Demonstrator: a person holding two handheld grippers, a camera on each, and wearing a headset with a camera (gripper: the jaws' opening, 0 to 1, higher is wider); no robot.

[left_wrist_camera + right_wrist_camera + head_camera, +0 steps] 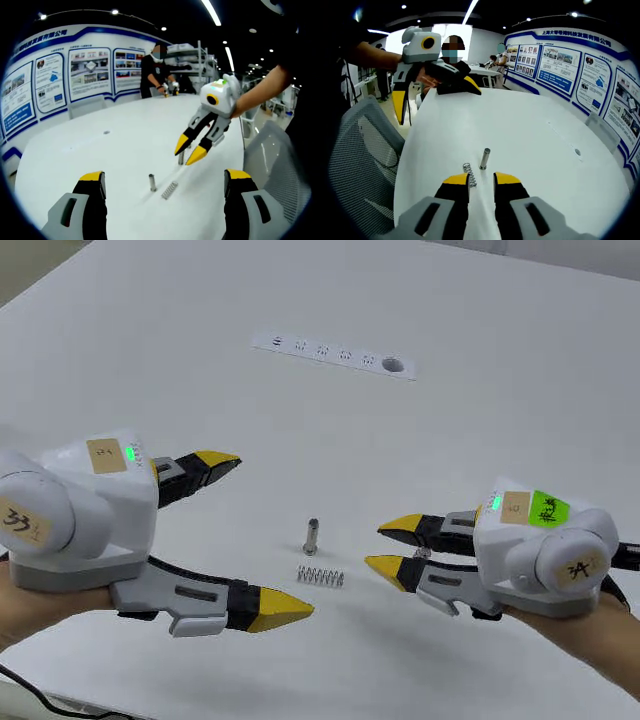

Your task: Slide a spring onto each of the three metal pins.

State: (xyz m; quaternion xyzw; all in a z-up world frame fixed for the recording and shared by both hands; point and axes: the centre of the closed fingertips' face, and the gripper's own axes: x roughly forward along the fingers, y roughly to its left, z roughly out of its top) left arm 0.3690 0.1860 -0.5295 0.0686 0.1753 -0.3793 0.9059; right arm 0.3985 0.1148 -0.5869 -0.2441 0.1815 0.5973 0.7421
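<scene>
— What lay around the work?
— A pin point(311, 536) stood upright in the middle of the table point(480, 390), well in from every edge. A spring point(320, 576) lay flat just on its near side, apart from it. A second pin point(181, 157) stood at the tips of the right gripper point(392, 546); whether they touched it, I couldn't tell.
— And the grippers?
— The right one's jaws were a little apart. The left gripper point(250, 533) hovered off to the left of the first pin, jaws spread wide.
— The surface, the room?
— The table was plain white, with a socket strip point(330, 353) sunk in toward its far edge. Blue posters point(560, 62) lined the wall, a mesh chair point(365, 155) sat by the table's edge, and a person point(156, 75) stood at its far end.
</scene>
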